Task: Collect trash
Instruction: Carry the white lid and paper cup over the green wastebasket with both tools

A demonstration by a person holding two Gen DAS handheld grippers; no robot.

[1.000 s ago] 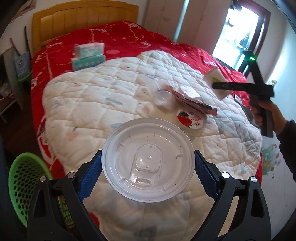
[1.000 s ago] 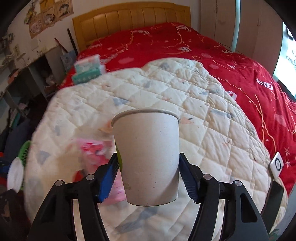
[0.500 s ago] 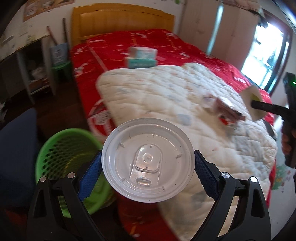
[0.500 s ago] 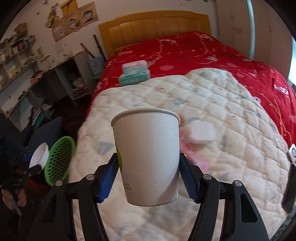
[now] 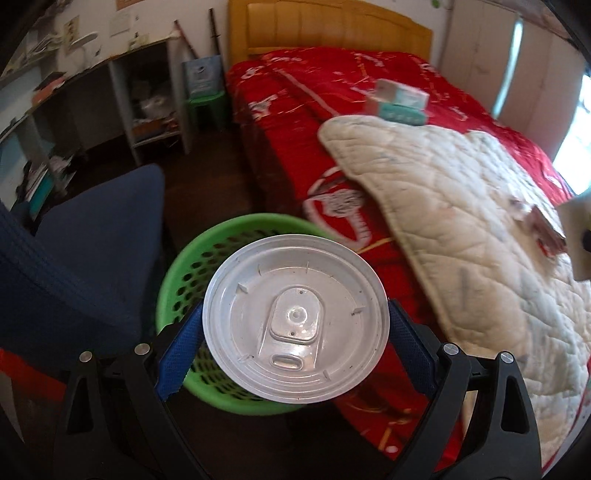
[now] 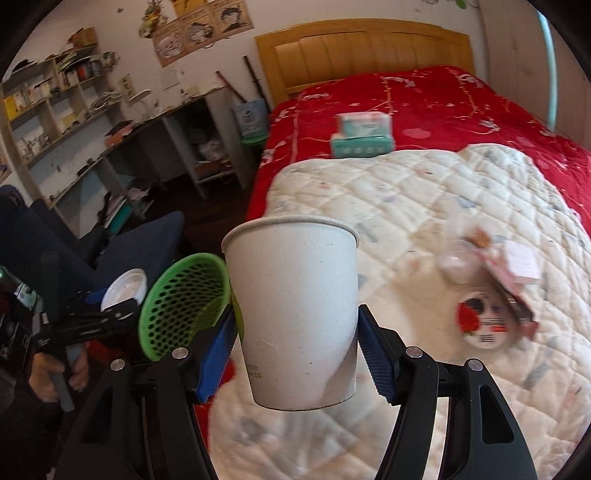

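Swung from bed to green basket (image 5: 173,280) — clear lid (image 5: 295,317) faces camera, gripped edgewise.

Cup (image 6: 295,317) print, near the base: small greenish characters, too small to read.
Round lid (image 6: 484,321) on quilt, right: red picture, dark marks, blurred, unreadable.
Far wall posters (image 6: 207,26): drawings, no legible words.
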